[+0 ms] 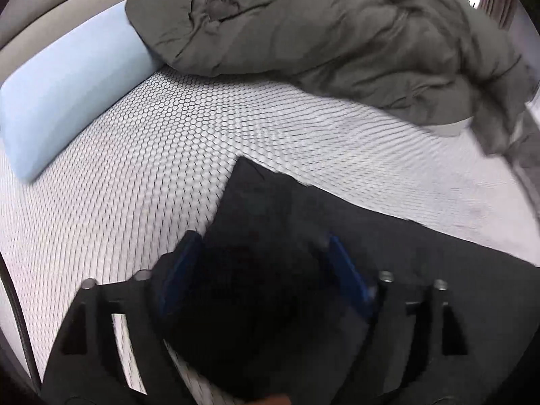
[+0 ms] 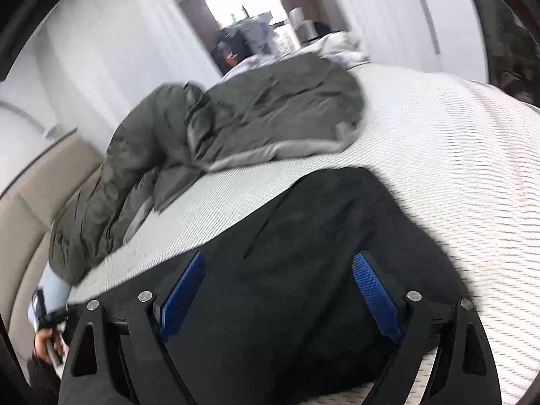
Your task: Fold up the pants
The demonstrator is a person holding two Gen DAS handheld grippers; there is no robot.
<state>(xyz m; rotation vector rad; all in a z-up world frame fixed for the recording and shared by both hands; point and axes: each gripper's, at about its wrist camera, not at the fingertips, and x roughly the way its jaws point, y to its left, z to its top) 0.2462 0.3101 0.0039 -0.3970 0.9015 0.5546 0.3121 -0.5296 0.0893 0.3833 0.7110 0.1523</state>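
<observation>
Black cloth pants (image 2: pixel 303 236) lying part-folded on white honeycomb-textured bed (image 1: pixel 135 168), both tongs (image 1: pixel 263 270) (image 2: pixel 280 290) spread, empty, more folds likely left.

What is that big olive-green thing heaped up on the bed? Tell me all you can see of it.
The olive-green comforter looks like a puffy, quilted bed cover with a lighter grey underside showing along its turned-up edge. It is crumpled in a loose heap, not spread flat, at the far side of the white textured mattress. One end lies over the end of the pale blue pillow and reaches the beige headboard. It lies apart from the black pants.
</observation>
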